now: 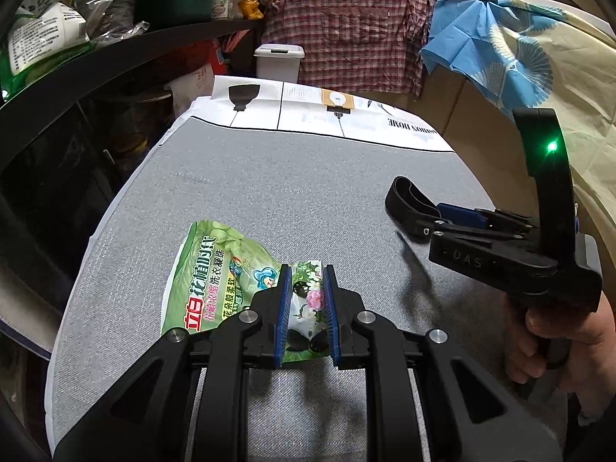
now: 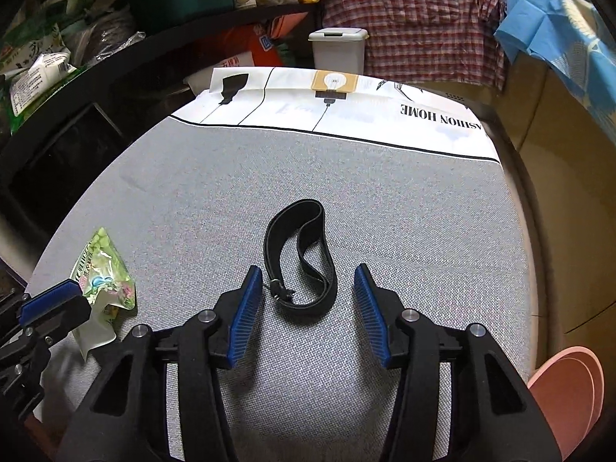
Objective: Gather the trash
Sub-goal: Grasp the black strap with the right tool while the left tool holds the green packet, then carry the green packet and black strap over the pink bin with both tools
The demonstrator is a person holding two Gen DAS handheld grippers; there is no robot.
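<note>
I've got the surface [image 2: 346, 200], grey cloth w/ a white printed strip at the far end, filling the mid of both views. At upper centre, just past that strip, sits the small white lidded bin [image 2: 338, 48], prob where the trash goes; lid looks shut, so I'd judge it needs pushing open.

Left gripper [image 1: 306, 308], lower centre of left view: jaws nearly together, clamped on the near end of the green detergent pouch [image 1: 215, 273], which lies on the surface w/ the rest fanning out to the upper left. Grip is on a thin floppy edge, so I'd keep the squeeze firm and lift slow so it doesn't slip out.

Right gripper [image 2: 308, 308], lower centre of right view: jaws wide apart, empty, straddling the black elastic strap [image 2: 304, 254], not touching it. To grab it well I'd go lower and close across the doubled part near the small metal clip, not the open loop.

In the way: not much on the surface itself. Cluttered shelf at upper left, plaid shirt [image 2: 415, 11] hanging right behind the bin, blue cloth at upper right, so approach to the bin is tight.
</note>
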